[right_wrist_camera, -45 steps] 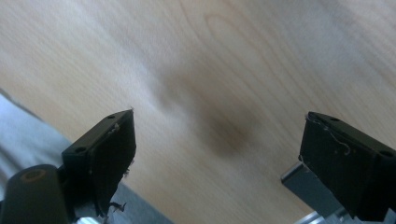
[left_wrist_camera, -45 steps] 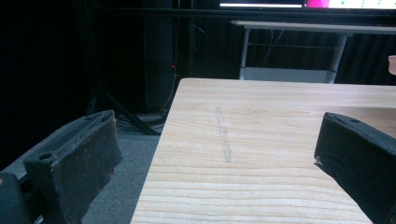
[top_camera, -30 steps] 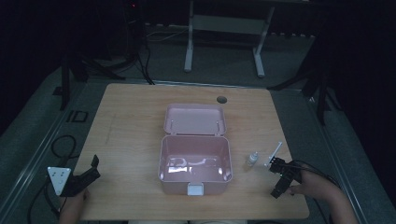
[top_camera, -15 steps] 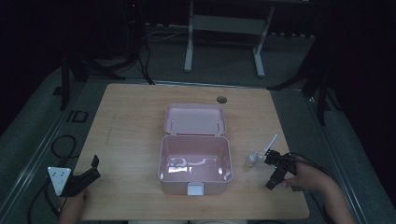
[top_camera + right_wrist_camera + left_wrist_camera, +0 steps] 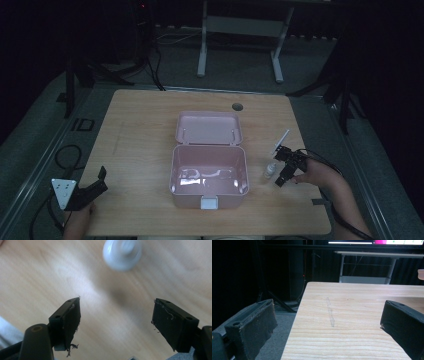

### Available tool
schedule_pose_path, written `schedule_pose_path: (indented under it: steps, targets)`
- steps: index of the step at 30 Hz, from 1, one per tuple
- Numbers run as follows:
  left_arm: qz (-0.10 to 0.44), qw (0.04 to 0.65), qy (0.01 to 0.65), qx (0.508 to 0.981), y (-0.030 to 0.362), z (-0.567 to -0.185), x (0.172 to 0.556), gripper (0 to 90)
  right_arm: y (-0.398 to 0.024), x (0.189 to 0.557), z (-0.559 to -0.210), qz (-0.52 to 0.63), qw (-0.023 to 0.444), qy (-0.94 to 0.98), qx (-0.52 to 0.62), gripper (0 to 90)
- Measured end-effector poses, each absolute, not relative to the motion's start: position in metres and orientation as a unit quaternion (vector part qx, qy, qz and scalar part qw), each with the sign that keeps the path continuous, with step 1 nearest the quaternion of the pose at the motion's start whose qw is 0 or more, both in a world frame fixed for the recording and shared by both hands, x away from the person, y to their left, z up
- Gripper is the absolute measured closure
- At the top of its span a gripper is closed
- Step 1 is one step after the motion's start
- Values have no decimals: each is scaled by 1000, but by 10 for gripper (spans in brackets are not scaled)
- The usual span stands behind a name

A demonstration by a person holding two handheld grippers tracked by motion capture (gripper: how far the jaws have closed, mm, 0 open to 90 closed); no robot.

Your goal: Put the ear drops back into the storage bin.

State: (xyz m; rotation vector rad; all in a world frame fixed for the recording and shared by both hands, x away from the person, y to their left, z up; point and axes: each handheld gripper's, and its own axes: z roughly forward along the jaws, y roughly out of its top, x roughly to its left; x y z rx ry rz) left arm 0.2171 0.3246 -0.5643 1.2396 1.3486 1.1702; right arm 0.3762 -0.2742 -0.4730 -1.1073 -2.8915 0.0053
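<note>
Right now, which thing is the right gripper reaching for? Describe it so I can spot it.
Find the open pink box mid-table. Just right of it, a small white bottle stands upright beside the right gripper. Unlike the flat white strip behind it, it is squat and round-capped.

Both grippers are black. The left gripper [image 5: 95,185] carries a grey three-cornered plate [image 5: 62,191] dotted with small marks at its 9 o'clock; a black cable [image 5: 42,220] loops off it. The right gripper [image 5: 285,167] has frayed pads [image 5: 73,315], screw holes, and a black cable [image 5: 345,222] at 4 o'clock.
</note>
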Motion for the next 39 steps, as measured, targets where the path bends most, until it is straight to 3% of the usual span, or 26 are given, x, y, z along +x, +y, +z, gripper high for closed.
schedule_pose_path:
  steps: [31,39]
  targets:
    - [474,467,546,509,324,-564,217,4,-244,412,-496,8,37,-938,-344,441]
    - [474,466,546,510,324,-565,217,4,-243,412,-500,13,39,-943,-330,575]
